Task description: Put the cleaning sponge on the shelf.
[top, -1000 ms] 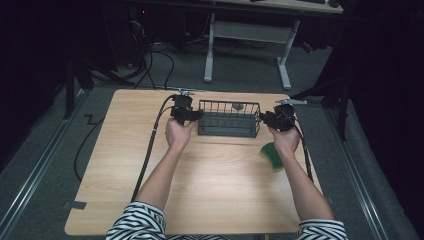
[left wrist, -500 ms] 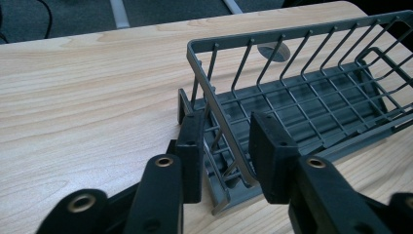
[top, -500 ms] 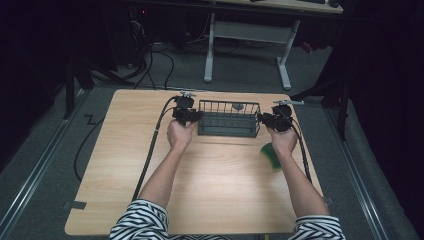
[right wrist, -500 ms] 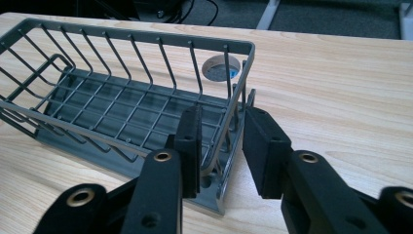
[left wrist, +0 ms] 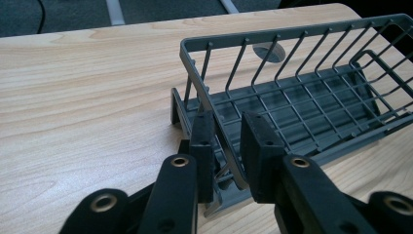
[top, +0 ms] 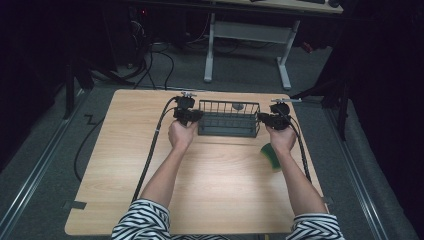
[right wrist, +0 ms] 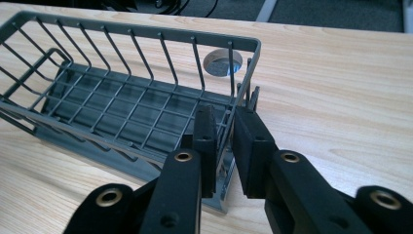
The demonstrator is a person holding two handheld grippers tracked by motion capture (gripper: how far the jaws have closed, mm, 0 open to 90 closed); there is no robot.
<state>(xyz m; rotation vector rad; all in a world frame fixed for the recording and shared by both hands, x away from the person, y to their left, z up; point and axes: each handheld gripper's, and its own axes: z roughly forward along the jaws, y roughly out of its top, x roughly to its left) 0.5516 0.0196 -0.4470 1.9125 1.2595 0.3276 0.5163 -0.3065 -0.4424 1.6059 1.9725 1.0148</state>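
A grey wire basket (top: 229, 125) stands on the far middle of the wooden table (top: 215, 185), long side across. My left gripper (top: 197, 116) is at its left end, and in the left gripper view (left wrist: 229, 129) the jaws straddle the end rim of the basket (left wrist: 292, 36), closed on the wire. My right gripper (top: 261, 119) is at the right end. In the right gripper view (right wrist: 224, 124) its jaws pinch the end wall of the basket (right wrist: 146, 36). The basket is empty.
A green sponge (top: 270, 156) lies on the table just by the right wrist. A round cable hole (top: 238, 106) sits in the tabletop behind the basket. A desk frame (top: 247, 35) and cables stand on the floor beyond the table's far edge.
Both grippers have crept slightly inward onto the basket's ends. The basket and the sponge stay where they were.
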